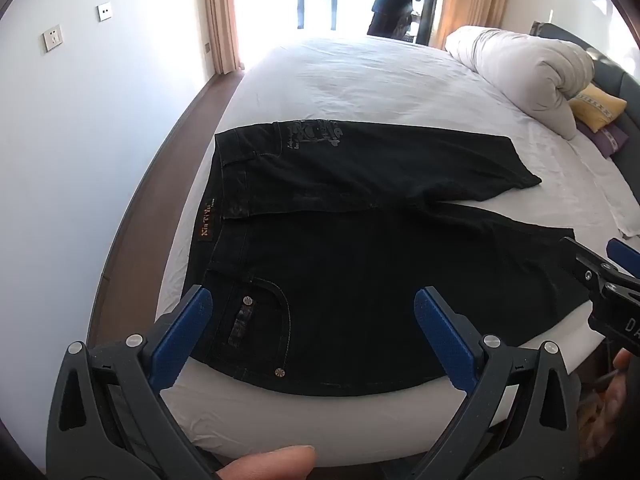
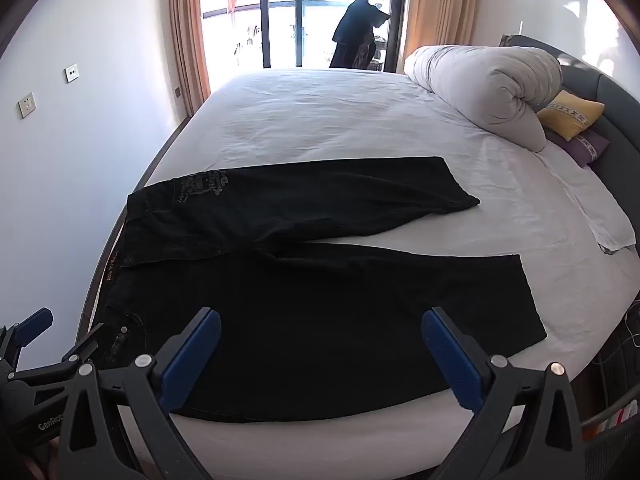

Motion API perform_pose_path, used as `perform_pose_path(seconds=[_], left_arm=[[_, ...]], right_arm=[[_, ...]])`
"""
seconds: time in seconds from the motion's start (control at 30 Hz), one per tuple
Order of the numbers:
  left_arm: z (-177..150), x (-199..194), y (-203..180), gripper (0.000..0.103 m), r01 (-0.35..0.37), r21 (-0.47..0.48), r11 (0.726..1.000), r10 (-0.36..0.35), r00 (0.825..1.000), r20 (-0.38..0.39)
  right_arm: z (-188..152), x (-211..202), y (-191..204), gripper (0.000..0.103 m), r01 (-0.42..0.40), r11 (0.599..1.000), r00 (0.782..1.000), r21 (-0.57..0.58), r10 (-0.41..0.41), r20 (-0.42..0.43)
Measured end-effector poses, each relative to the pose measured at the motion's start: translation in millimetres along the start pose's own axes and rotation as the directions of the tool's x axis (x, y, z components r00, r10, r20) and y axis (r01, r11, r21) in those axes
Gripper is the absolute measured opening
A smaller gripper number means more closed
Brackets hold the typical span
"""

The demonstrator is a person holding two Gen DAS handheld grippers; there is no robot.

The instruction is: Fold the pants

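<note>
Black pants (image 1: pixel 360 264) lie spread flat on the white bed (image 1: pixel 360 80), waistband at the left, both legs running right and slightly apart. They also show in the right wrist view (image 2: pixel 320 300). My left gripper (image 1: pixel 316 332) is open and empty, hovering above the near hip with the back pocket (image 1: pixel 256 320). My right gripper (image 2: pixel 322 352) is open and empty above the near leg. The right gripper also shows at the right edge of the left wrist view (image 1: pixel 608 280). The left gripper shows at the left edge of the right wrist view (image 2: pixel 36 344).
A rolled white duvet (image 2: pixel 488 88) and yellow (image 2: pixel 572 114) and purple pillows lie at the bed's far right by the grey headboard (image 2: pixel 616 120). A wall stands at the left. A balcony door (image 2: pixel 304 16) with curtains is at the back. The bed's front edge (image 2: pixel 320 440) is near.
</note>
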State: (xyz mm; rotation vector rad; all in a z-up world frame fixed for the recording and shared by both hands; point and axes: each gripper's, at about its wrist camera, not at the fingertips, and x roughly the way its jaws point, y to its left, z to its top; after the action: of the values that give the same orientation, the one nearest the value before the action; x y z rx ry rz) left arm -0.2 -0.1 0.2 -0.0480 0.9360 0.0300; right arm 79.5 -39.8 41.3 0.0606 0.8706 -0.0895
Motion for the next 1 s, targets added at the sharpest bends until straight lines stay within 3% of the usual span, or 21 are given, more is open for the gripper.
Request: perform_pose_path(seconds=[1.0], left_arm=[[-1, 2, -1, 0.103, -0.004, 0.005, 1.0, 0.004, 1.0, -0.002]], right_arm=[[-7, 5, 0, 0.103, 0.003, 1.0, 1.0, -0.004, -0.003, -0.019]])
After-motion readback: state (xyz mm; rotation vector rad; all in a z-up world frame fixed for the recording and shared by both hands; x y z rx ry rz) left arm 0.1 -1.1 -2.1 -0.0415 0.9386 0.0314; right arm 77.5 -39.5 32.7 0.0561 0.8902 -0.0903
